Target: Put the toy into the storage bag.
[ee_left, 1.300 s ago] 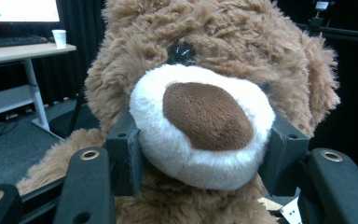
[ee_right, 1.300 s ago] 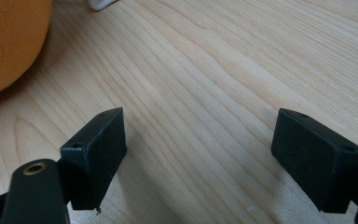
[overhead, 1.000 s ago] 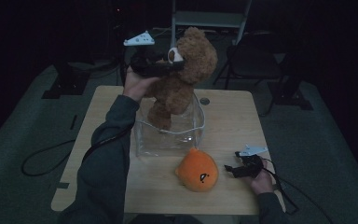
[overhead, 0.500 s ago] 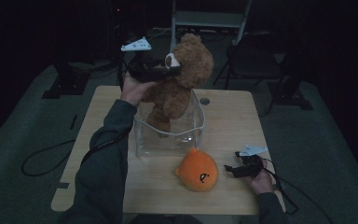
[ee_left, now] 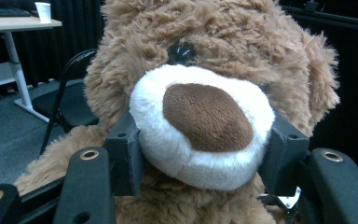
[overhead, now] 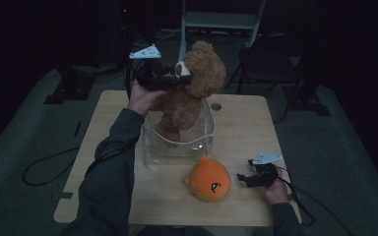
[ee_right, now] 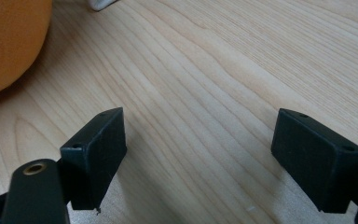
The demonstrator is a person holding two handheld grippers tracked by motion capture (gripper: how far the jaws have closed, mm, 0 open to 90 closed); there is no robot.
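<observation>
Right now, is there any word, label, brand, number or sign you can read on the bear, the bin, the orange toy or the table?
None: no readable text in these views.
teddy bear: plain fur, no tag visible.
clear bin: no label visible.
orange plush: a small dark stitched mark, a face, not lettering.
white cup on the far desk: blank as far as can be told.

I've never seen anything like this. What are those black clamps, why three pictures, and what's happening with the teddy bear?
A person sits at a wooden table with a hand-held gripper in each hand. The high view looks down from above; the other two pictures come from cameras riding on each gripper. The left hand-held gripper is clamped on the white muzzle of the teddy bear, holding it over a clear plastic bin. An orange plush toy lies in front of the bin. The right hand-held gripper rests open and empty over the tabletop.
</observation>
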